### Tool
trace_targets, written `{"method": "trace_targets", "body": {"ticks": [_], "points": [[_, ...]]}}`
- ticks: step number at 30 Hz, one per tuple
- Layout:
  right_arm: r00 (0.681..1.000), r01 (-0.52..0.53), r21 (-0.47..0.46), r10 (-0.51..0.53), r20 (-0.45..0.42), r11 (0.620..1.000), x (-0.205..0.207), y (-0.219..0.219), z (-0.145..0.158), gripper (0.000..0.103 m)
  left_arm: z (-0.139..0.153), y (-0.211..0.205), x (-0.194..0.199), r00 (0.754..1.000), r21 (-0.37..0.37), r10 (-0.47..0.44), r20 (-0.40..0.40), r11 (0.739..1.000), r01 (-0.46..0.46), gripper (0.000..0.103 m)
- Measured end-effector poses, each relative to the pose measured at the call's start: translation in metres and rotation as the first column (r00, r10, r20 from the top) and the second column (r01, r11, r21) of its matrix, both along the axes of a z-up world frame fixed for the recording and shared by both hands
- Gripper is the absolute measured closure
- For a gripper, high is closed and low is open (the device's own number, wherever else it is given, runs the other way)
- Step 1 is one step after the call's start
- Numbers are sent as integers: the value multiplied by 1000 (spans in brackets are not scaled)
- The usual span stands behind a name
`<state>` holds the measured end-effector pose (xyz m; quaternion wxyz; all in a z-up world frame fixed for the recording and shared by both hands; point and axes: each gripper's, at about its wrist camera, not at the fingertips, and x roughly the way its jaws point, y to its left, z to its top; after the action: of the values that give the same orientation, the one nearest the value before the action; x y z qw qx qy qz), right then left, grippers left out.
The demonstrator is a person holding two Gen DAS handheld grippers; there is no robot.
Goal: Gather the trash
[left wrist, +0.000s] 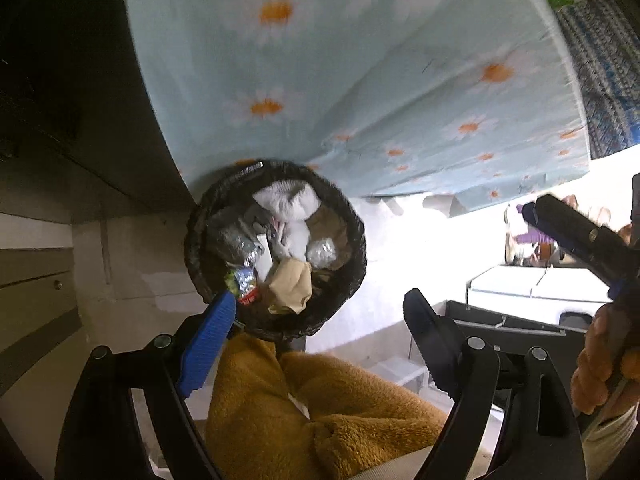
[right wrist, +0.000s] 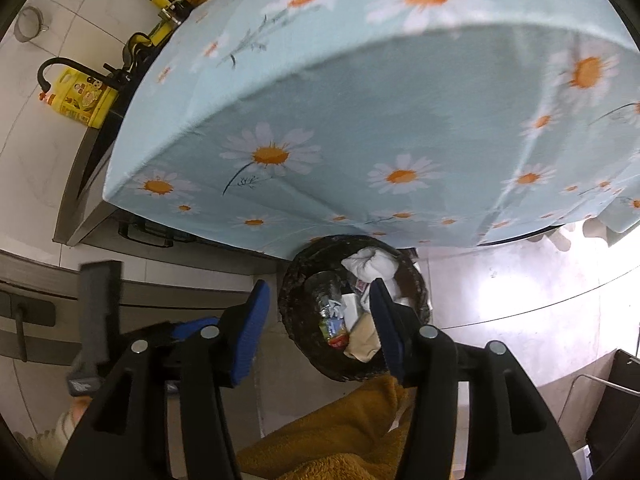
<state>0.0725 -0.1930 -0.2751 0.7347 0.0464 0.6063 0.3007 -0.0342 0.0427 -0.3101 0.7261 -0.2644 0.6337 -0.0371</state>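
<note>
Trash bin [left wrist: 276,252], at 12 o'clock before both empty, spread-jawed grippers, left gripper [left wrist: 316,344] and right gripper [right wrist: 320,320], already holds wrappers and tissues; collecting looks largely done.

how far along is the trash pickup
Mostly done, it seems: the bin under the daisy tablecloth already holds white tissue, a tan wrapper and crushed foil. In hand: nothing; left claw and right claw are open. No loose trash shows.
</note>
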Motion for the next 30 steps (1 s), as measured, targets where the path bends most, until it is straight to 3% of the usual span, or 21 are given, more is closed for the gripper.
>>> {"method": "trace_targets", "body": {"ticks": [13, 15, 26, 29, 30], "points": [[981, -53, 55, 41, 190, 997, -24, -52, 80, 33, 103, -27, -23, 986, 94, 73, 148, 992, -87, 20], [974, -62, 62, 46, 223, 996, -27, -62, 94, 20, 114, -34, -26, 983, 91, 76, 167, 992, -92, 20], [943, -77, 109, 38, 330, 991, -38, -109, 148, 5, 192, -72, -40, 959, 191, 81, 272, 972, -137, 19], [932, -82, 118, 34, 360, 990, -45, -122, 165, 5, 216, -82, -46, 947, 223, 68, 315, 964, -143, 6], [928, -84, 119, 34, 372, 989, -47, -127, 170, 5, 226, -87, -49, 939, 237, 59, 340, 960, -147, 7]]}}
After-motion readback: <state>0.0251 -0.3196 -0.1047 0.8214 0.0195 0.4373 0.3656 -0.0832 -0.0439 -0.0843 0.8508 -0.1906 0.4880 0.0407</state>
